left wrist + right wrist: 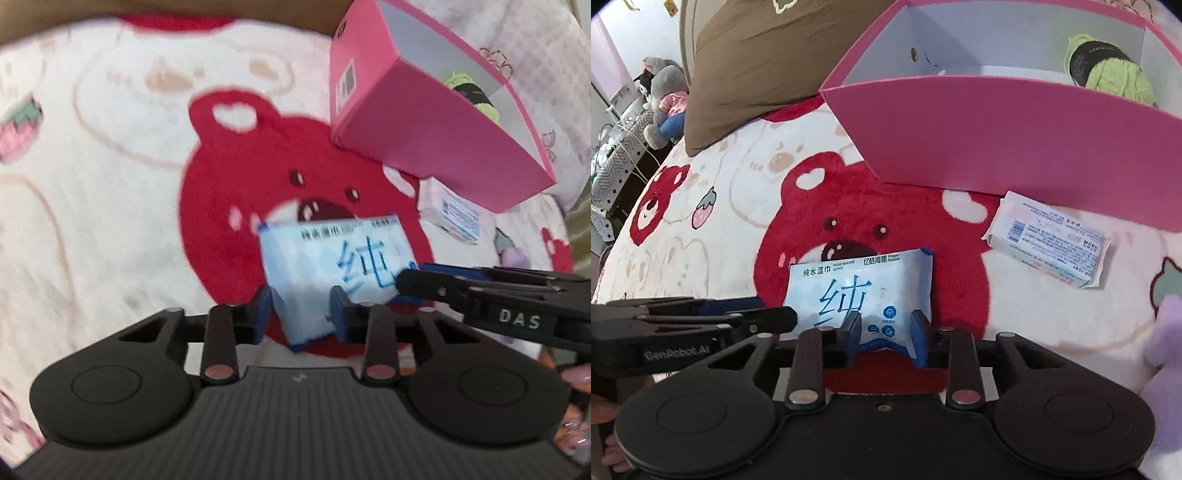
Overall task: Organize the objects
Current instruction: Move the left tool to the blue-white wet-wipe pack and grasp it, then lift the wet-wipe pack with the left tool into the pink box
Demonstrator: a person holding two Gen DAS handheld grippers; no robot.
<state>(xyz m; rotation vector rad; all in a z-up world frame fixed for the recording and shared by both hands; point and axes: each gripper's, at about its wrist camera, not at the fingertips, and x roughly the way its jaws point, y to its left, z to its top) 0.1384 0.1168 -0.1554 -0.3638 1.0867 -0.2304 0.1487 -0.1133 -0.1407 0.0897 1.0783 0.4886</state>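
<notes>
Both grippers' jaws clamped on wipes pack (864,295), its lower edge hidden.

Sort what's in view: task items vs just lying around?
In play: wet wipes pack, pinched by left gripper and right gripper; pink box; white tissue pack; green yarn already boxed.
Lying about: brown pillow; plush toys; bear blanket.

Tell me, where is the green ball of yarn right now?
The green yarn sits inside the pink box, in its far right corner in the right wrist view, beyond the wipes pack.
</notes>
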